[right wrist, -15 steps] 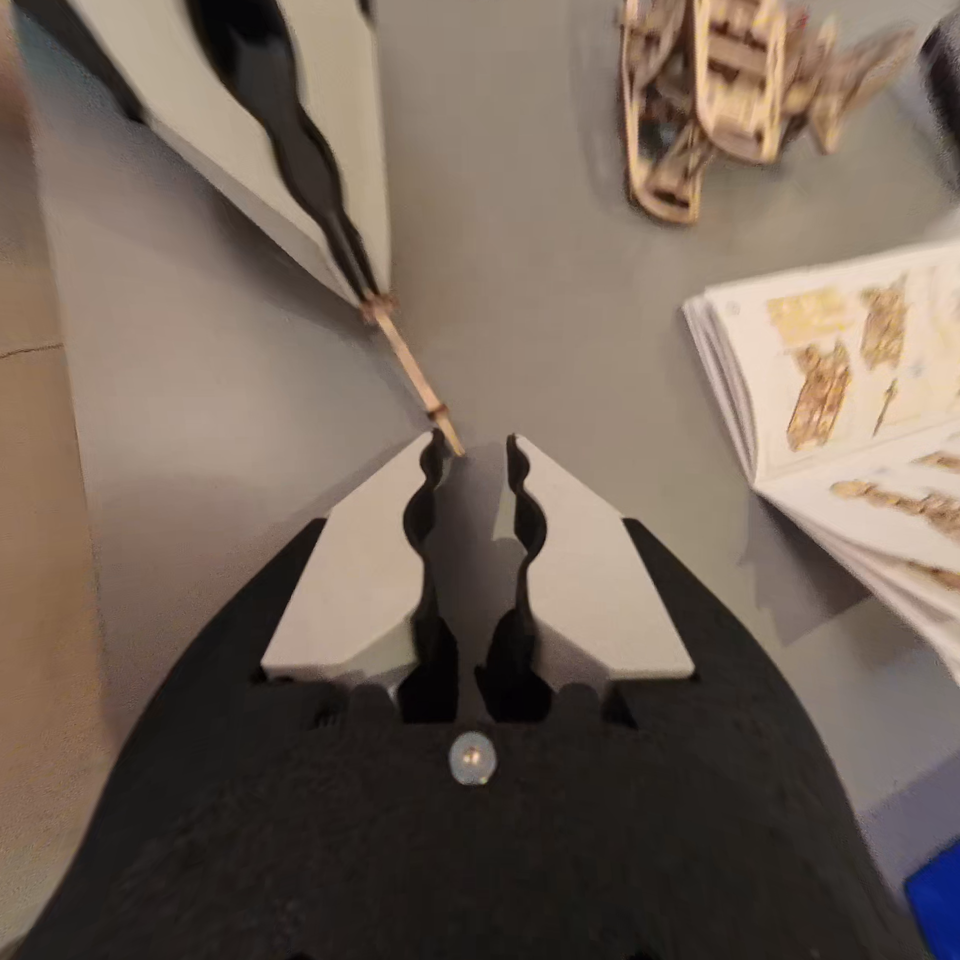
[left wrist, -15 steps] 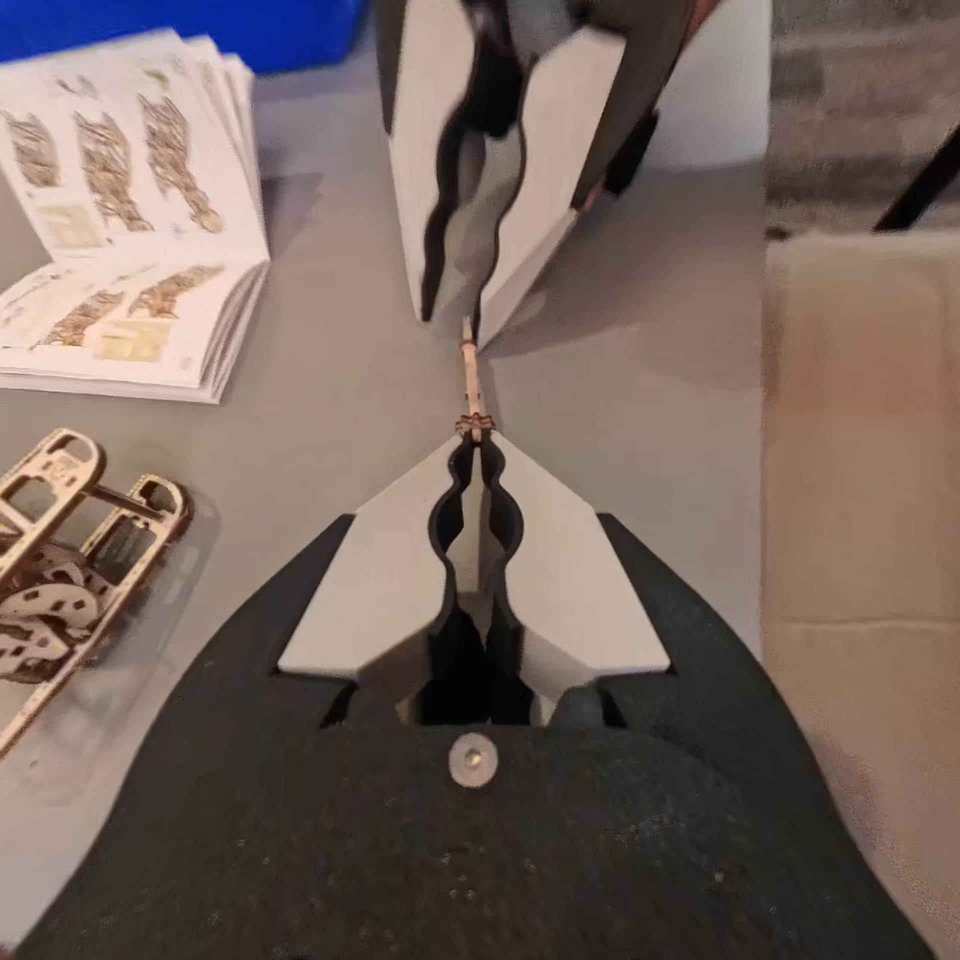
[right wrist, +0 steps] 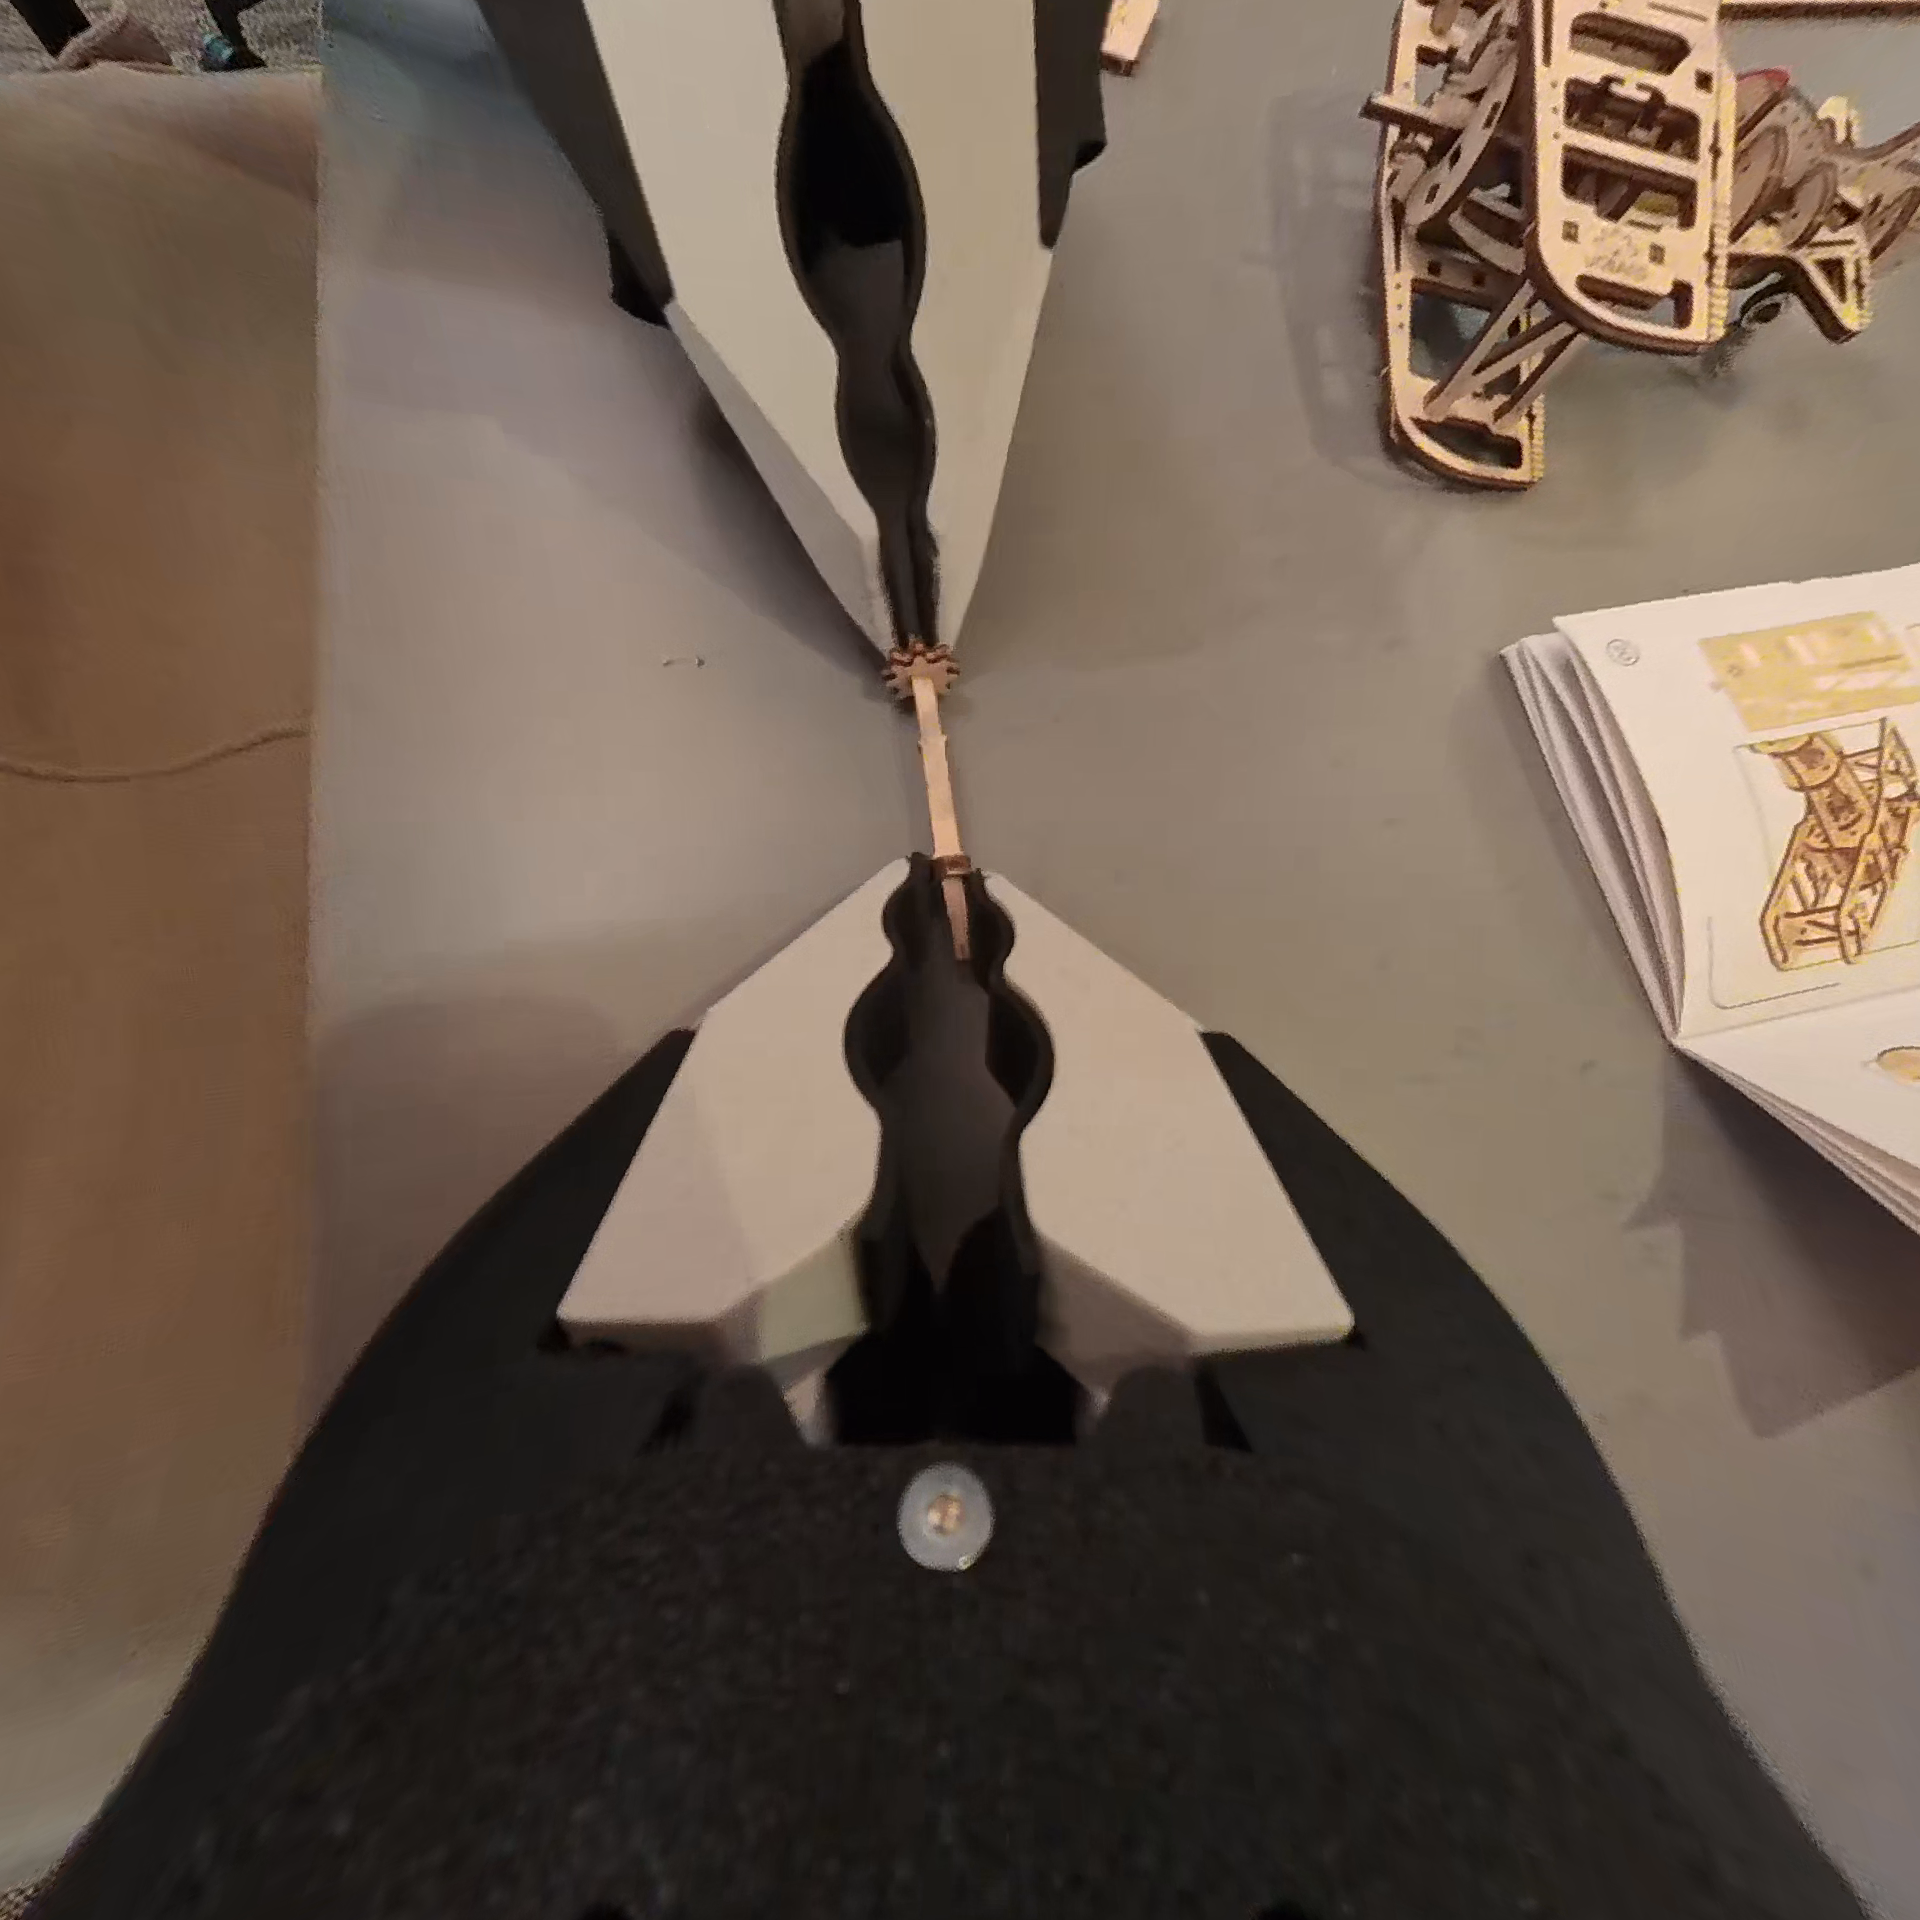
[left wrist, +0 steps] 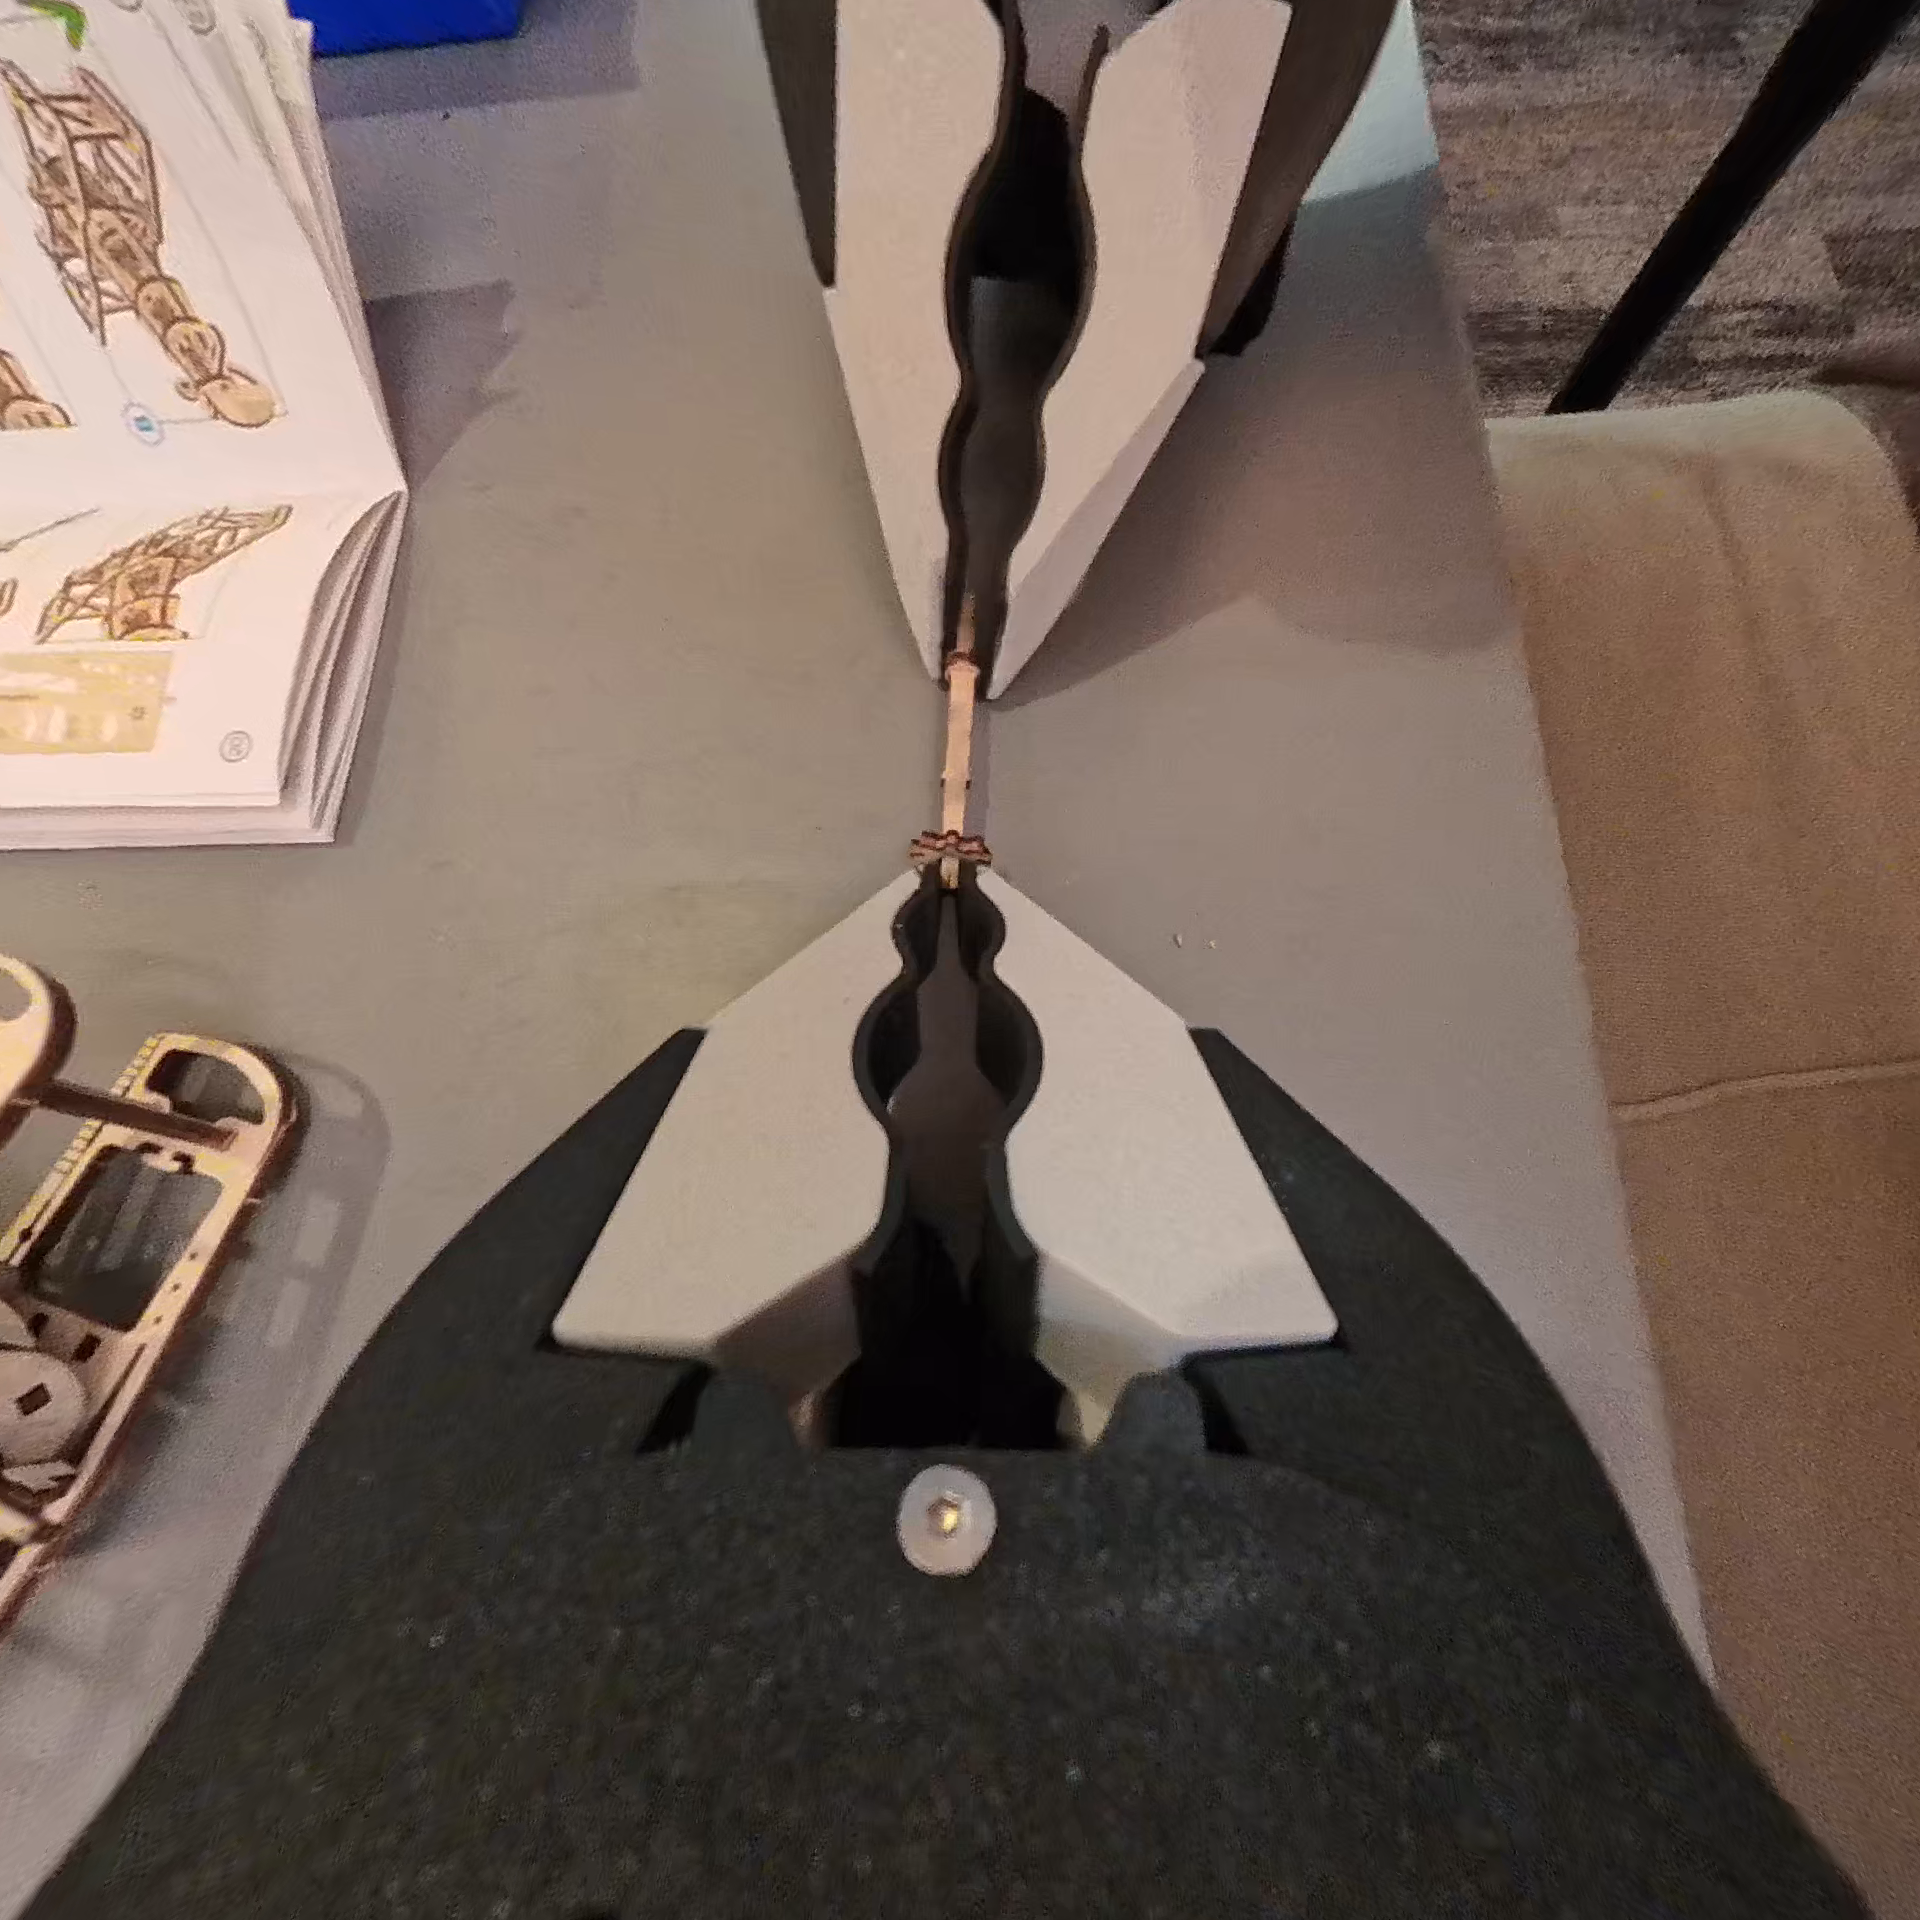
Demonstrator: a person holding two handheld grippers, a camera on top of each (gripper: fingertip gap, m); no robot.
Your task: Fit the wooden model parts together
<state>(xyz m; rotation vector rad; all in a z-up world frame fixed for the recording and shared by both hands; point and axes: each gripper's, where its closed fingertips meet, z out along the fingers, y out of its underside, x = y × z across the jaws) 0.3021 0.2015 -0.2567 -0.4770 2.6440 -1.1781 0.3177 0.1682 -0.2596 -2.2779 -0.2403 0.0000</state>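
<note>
The left gripper (left wrist: pixel 948 883) and the right gripper (right wrist: pixel 943 871) point straight at each other, tip toward tip and a little apart, each with its two pale fingers (left wrist: pixel 1081 1091) pinched nearly together at the tips.

Pale wooden axle (left wrist: pixel 954 750) and toothed wooden gear (right wrist: pixel 921 671) are showing bare, matt surfaces above the smooth grey table (left wrist: pixel 644 644).

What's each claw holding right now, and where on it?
Both grip one thin wooden axle: left claw at the gear end, right claw at the opposite end.
</note>
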